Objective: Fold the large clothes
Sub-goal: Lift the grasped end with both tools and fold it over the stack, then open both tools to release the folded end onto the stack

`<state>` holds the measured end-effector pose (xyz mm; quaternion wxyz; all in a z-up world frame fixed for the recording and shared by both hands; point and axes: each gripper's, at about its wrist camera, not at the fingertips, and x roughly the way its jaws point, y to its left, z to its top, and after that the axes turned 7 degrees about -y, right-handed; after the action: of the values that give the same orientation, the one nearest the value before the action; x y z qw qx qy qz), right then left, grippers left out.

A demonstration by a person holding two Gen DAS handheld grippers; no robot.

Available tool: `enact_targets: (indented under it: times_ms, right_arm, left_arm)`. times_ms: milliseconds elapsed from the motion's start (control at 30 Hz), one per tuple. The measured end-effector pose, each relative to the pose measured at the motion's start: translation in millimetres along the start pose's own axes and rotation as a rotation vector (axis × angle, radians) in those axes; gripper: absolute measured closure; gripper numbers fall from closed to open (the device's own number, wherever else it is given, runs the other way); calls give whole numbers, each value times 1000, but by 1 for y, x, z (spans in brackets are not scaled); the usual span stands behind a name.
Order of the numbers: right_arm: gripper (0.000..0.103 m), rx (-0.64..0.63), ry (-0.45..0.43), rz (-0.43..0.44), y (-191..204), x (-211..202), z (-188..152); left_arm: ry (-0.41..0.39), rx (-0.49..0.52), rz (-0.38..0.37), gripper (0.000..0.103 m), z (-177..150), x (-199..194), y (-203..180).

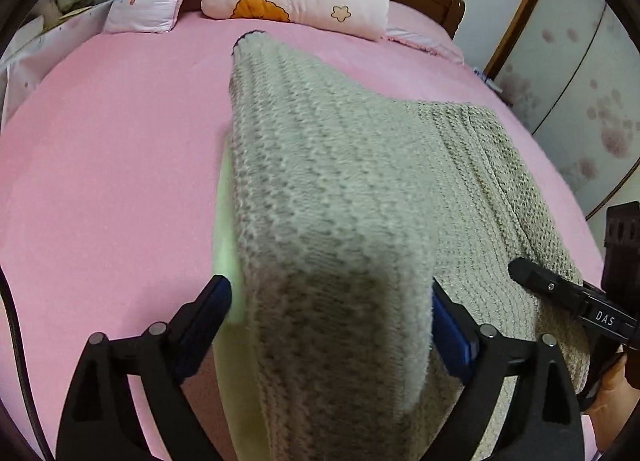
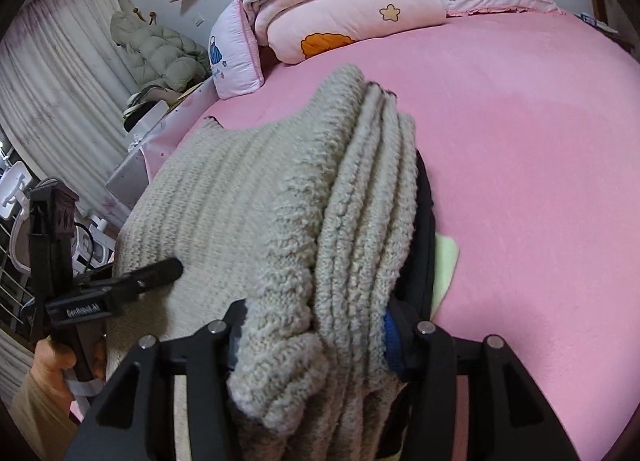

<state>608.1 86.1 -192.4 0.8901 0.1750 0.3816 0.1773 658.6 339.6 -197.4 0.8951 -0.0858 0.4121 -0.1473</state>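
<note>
A pink-sheeted bed (image 1: 100,141) carries the grey chunky-knit sweater (image 1: 340,189), centre to 6 o'clock. Left gripper (image 1: 332,325) pinches one lifted fold; right gripper (image 2: 316,333) pinches bunched layers. Folded pink quilt (image 2: 352,21) at 12 o'clock.

Left tongs (image 1: 332,325) around grey sweater (image 1: 340,189)

The sweater (image 1: 340,197) is chunky grey-beige knit, rough and ribbed. The bed (image 1: 112,165) wears matt pink, finely napped cloth. The left gripper (image 1: 332,325) is matt black plastic with shiny metal pins; the headboard (image 1: 432,1) is glossy brown wood.
</note>
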Motion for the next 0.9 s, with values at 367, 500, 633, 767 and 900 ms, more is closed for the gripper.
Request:
enact_targets:
  times_ms: [367,500,633,767,900]
  right_arm:
    - [18,-154,-22,-104,10,-15,4]
    - [18,-223,-78,-144,21,-49,9]
    - [30,-207,-163,-110,28,-79,25]
    - [85,-229,-135,-81,47,-70,36]
    - [92,-241,-67,-53,64,-41,31]
  left_arm:
    - [-99,76,120,0,-10,-26,-11]
    - [-217,125,184,0,-4,-66,-28]
    - [-274,82,170,1,11,-92,-31]
    - [-248,45,98,35,30,-90,-41]
    - [-151,65,82,67,28,-65,-45]
